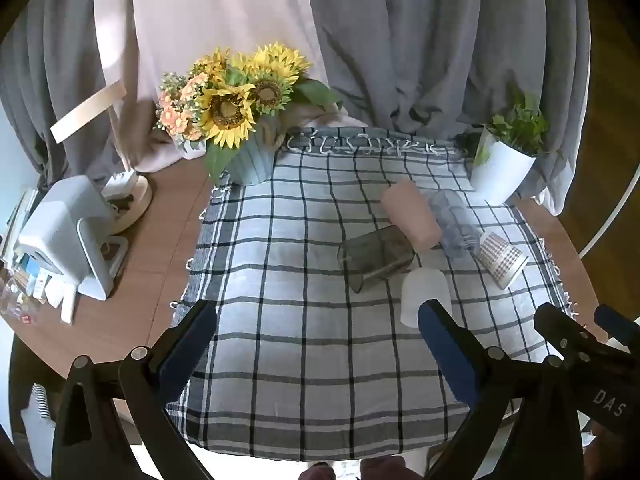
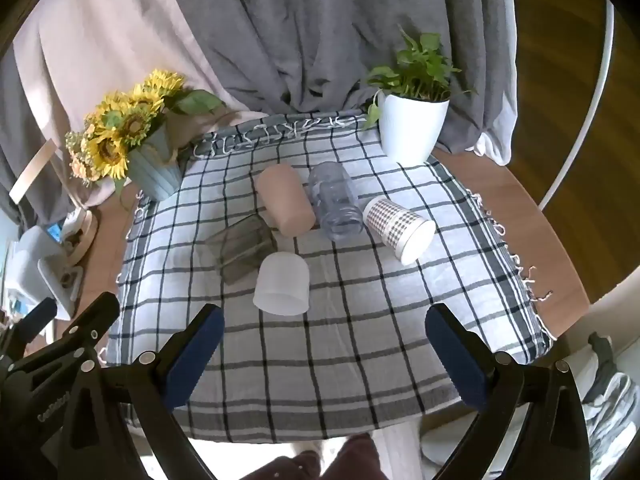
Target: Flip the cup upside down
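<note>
Several cups lie on a checked cloth. A frosted white cup stands mouth down nearest me; it also shows in the left wrist view. A pink cup, a clear ribbed cup, a checked paper cup and a dark square glass lie on their sides. My right gripper is open and empty, short of the white cup. My left gripper is open and empty, to the left of the cups.
A sunflower pot stands at the back left and a white plant pot at the back right. A white appliance sits on the wooden table at the left. Grey curtains hang behind.
</note>
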### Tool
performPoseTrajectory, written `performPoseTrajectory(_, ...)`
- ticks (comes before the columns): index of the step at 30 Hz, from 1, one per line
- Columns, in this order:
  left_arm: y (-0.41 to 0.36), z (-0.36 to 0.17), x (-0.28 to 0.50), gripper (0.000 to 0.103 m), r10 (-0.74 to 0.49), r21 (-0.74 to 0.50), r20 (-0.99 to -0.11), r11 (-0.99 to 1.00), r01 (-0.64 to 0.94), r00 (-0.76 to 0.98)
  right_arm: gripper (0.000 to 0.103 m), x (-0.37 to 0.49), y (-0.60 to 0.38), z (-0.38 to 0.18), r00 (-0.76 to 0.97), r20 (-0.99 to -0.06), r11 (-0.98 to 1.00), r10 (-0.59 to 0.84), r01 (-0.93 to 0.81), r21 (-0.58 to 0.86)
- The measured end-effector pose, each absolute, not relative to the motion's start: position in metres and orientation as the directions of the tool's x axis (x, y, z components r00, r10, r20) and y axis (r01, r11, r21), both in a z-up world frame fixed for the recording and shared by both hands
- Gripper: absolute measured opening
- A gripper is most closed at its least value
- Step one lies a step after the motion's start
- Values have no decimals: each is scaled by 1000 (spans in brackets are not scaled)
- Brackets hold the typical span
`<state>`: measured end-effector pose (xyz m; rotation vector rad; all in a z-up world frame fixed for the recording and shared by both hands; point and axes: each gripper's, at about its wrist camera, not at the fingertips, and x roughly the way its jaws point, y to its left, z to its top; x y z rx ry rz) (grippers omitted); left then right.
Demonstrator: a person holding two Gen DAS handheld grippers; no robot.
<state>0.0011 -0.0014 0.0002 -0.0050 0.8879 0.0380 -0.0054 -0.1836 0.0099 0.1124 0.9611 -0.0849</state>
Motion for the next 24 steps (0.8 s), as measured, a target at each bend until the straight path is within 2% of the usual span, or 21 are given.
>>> performPoseTrajectory(24, 7, 0, 6, 103, 17, -17, -756, 999, -46, 655, 102, 5, -182, 9, 557, -830, 990, -15, 127, 68)
